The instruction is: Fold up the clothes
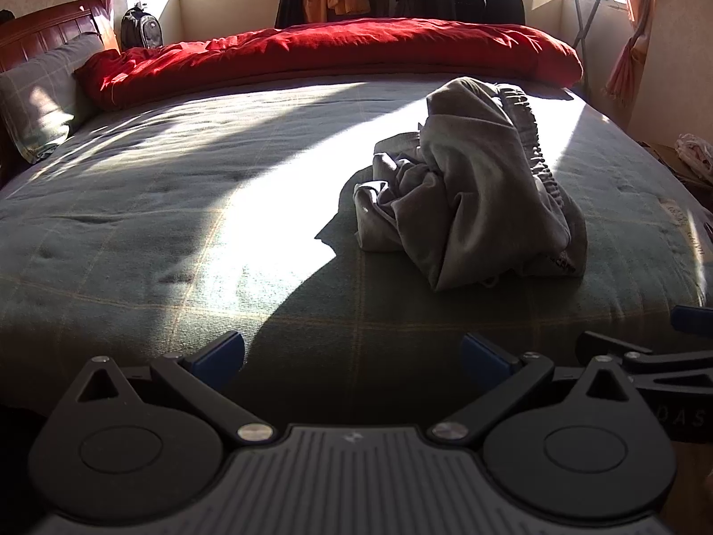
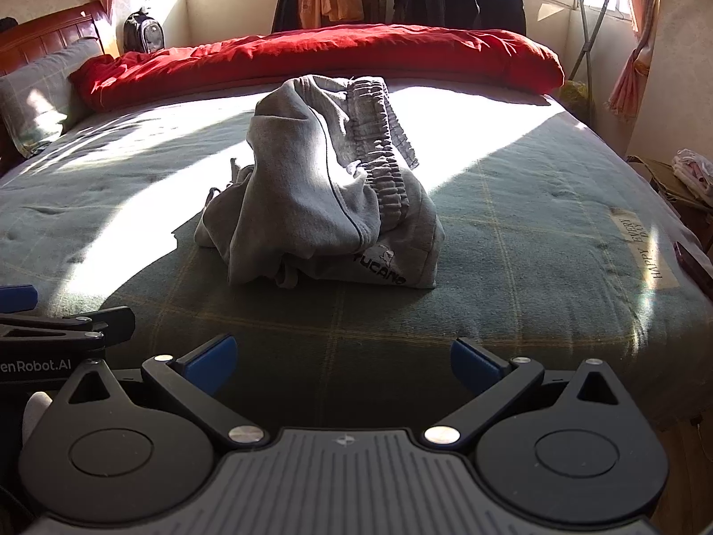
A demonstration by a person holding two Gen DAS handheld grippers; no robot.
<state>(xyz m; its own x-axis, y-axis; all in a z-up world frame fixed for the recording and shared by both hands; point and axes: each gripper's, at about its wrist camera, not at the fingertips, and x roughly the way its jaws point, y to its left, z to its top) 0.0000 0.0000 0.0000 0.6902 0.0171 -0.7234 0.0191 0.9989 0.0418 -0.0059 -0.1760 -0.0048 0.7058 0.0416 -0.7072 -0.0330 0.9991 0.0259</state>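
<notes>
You have a bed [image 2: 512,240] with a green checked cover filling the middle of the frame. On it lies a crumpled grey garment [image 2: 321,196], centre in the right view. A red blanket [image 2: 321,58] lies along the top, a pillow [image 2: 40,89] at upper left.

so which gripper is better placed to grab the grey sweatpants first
Right, probably. The grey sweatpants lie straight ahead of the open right gripper, but off to the right of the open left gripper.

Home bedroom: bed [image 2: 512,232] with green plaid cover fills mid-frame, red duvet [image 2: 321,55] across top, wooden headboard [image 2: 49,29] upper left, clothes rack [image 2: 575,4] by windows upper right.
</notes>
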